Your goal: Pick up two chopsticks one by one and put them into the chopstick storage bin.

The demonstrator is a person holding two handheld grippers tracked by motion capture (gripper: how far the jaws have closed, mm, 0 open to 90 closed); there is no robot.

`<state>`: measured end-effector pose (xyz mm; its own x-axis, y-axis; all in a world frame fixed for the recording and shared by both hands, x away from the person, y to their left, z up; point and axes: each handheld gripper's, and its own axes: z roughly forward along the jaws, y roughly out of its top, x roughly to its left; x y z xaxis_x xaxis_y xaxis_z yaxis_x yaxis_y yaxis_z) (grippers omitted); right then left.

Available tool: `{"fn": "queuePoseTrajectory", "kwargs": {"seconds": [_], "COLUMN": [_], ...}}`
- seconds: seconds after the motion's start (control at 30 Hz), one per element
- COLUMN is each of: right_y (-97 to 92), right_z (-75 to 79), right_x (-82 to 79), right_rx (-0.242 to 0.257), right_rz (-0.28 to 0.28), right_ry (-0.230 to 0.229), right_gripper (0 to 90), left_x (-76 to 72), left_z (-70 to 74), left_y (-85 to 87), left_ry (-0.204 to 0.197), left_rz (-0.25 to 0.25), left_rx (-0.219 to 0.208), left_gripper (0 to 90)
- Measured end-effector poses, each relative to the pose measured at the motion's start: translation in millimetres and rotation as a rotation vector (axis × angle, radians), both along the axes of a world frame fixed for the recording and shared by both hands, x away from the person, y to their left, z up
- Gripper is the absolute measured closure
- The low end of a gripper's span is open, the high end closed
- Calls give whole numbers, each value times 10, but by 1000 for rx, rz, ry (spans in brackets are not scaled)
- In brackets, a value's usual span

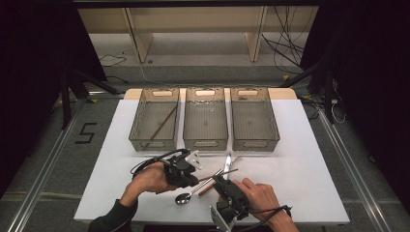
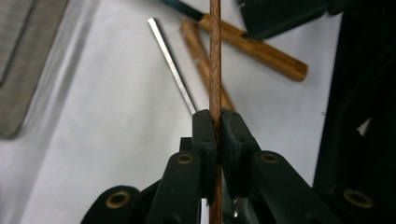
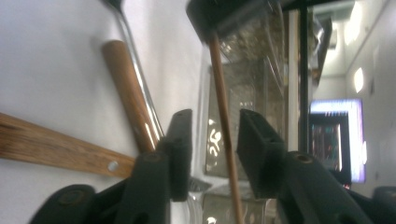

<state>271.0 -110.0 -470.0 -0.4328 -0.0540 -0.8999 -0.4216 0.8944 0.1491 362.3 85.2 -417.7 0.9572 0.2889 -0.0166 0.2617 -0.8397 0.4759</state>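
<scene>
Basically a handover moment. Nearest, the right gripper (image 1: 224,180) sits at 6 o'clock on the white table (image 1: 309,159); the right gripper view shows its jaws parted, with the chopstick (image 3: 223,112) running between them and touching neither pad. At 7 o'clock, just beside it, the left gripper (image 1: 194,169) is clamped on the same chopstick (image 2: 215,56), pads pressed tight from both sides in the left gripper view. So the stick hangs on one grip only, pinched near one end, with the rest sticking out toward 3 o'clock.

Risks: the thin round stick could pivot or slide in the left pads if the hand swings fast. The free end could catch the right jaws on the way out, since they flank it closely.

Under the stick lies a pile: a spoon (image 1: 183,197), a wooden-handled utensil (image 2: 254,44), a second wooden handle (image 2: 201,51) and a knife (image 1: 227,164), all crossing at table centre. A low drag would likely scatter them.

Farther, at 12 o'clock, stand three mesh bins in a row. The left bin (image 1: 136,123) already holds one chopstick (image 1: 162,124), so that's probably the target. A tilted release could leave the stick leaning on the bin rim or falling outside it.
</scene>
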Motion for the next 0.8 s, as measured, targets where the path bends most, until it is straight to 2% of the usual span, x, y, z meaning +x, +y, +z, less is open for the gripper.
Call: {"fn": "queuePoseTrajectory", "kwargs": {"seconds": [0.07,0.1,0.27,0.33,0.4,0.5,0.6,0.63,0.8], "right_y": [-35,-53,-157,-201,-243,-325,-431,-463,-656], "right_z": [20,29,59,68,75,103,144,152,213], "right_x": [34,41,98,117,138,175,225,241,301], "right_rx": [42,65,163,178,217,317,422,473,633], "right_rz": [-36,-73,-160,-192,-240,-299,-330,-340,-380], "right_ry": [25,50,111,138,167,239,337,372,502], "right_gripper": [596,571,508,478,453,430,409,405,379], "left_x": [31,51,130,152,172,202,232,240,277], "left_z": [19,28,64,87,104,128,139,146,185], "left_y": [64,97,269,331,383,461,523,542,615], "left_ry": [-4,-10,-23,-30,-36,-47,-44,-45,-54], "left_rz": [32,52,142,176,213,259,311,321,370], "left_rx": [-12,-18,-54,-74,-99,-120,-143,-141,-159], "left_gripper": [845,845,844,844,844,844,844,844,844]}}
